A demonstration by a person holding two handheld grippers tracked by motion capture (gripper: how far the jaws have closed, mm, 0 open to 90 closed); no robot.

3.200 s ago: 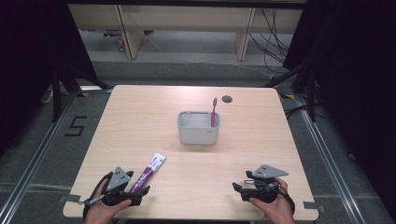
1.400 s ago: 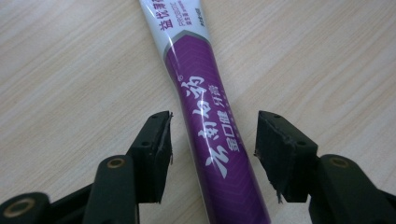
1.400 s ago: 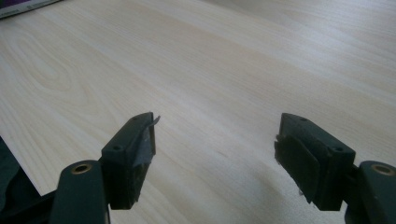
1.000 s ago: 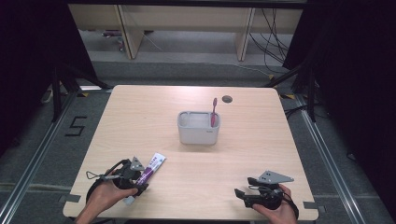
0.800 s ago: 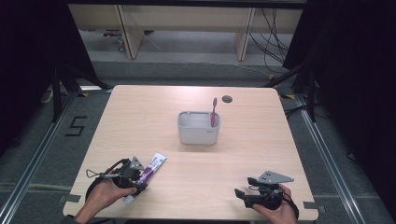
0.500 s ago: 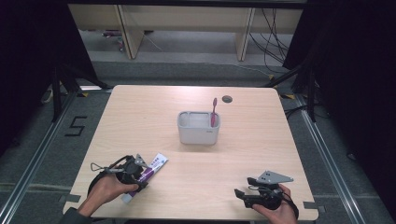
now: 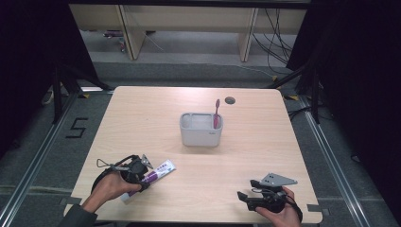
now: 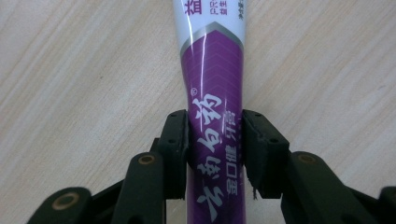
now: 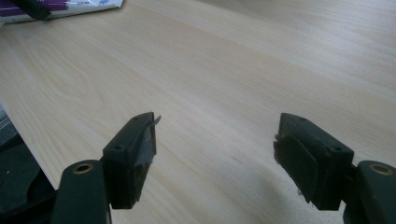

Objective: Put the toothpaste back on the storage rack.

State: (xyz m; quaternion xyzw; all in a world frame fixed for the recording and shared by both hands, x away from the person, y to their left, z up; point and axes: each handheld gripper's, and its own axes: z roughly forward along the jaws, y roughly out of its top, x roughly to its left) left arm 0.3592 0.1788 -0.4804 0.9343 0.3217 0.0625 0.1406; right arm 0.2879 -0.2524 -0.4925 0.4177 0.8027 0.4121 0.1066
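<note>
The left gripper [image 8: 214, 144] stands over the tube [image 8: 212, 116] at the near left of the table [image 7: 142, 113]. In the left gripper view both pads [image 8: 180, 140] press on the purple part of the tube, one on each flank; the jaws have just been closing and are now clamped on it. The tube lies flat on the wood. Its lower end runs out of the picture between the jaws, and its white upper part is cut off by the top edge, so neither the cap nor the crimped end can be seen there. The print on it is partly covered by the pads.

In the high view the left hand [image 7: 111, 184] and the gripper body cover the middle of the tube; a white end shows near the hand and a white and purple end points toward the table centre.

The right gripper [image 7: 257, 196] rests at the near right edge, held in the right hand [image 7: 283, 215], well apart from the tube. In the right gripper view its jaws stand wide apart with bare wood between them. A corner of the tube shows at the top left, cut off by the frame.

Farther off, near the table centre, stands a grey holder [image 7: 201, 130] with a pink toothbrush [image 7: 216, 113] upright at its right end. The inside of the holder is too small to make out
</note>
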